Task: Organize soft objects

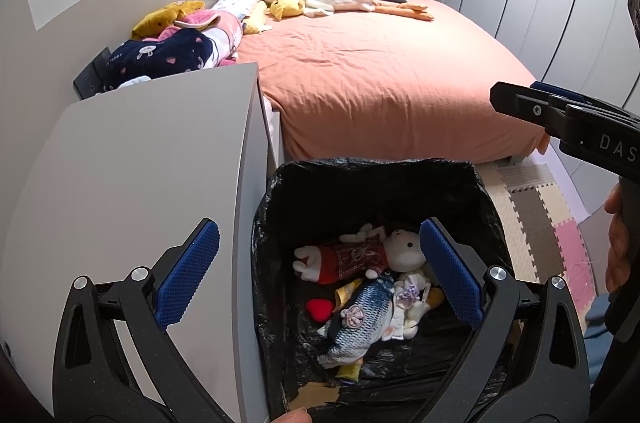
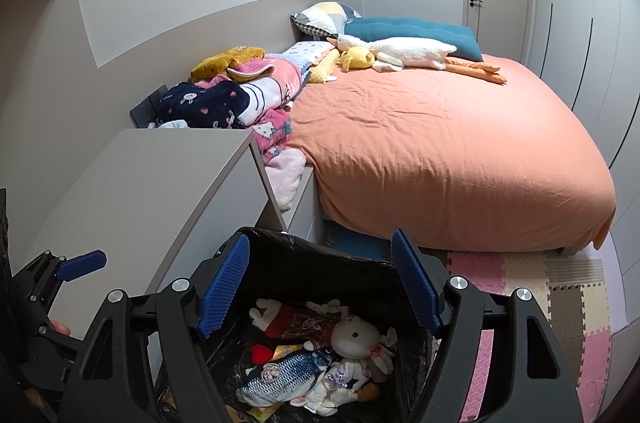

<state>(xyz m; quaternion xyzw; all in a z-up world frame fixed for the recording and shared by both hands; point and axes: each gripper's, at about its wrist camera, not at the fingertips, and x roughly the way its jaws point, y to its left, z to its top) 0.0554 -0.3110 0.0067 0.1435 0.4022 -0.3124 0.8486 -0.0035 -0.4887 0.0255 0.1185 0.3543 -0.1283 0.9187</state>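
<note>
Soft toys [image 1: 360,287] sit in a heap at the bottom of the black-lined bin [image 1: 400,167], below and between the jaws of both grippers. Left gripper [image 1: 320,275]: jaws wide apart, nothing between the pads. Right gripper [image 2: 320,283]: jaws also apart, empty, hovering over the bin mouth. Fish toy [image 2: 280,377], rabbit doll [image 2: 352,335] and red heart [image 2: 260,353] all inside.

More soft things lie well beyond the jaws on the bed [image 2: 440,151]: goose toy [image 2: 408,51], yellow toy [image 2: 358,57], and a pile of blankets [image 2: 248,91] ahead-left.

Risks, as I judge them:
- the 2 grippers crowd 1 bin opening, so they could knock each other.
- a jaw could snag the loose liner and drag it.
- the long goose may overhang the bin and flop out.
- a one-corner pinch on a blanket may slip.
</note>
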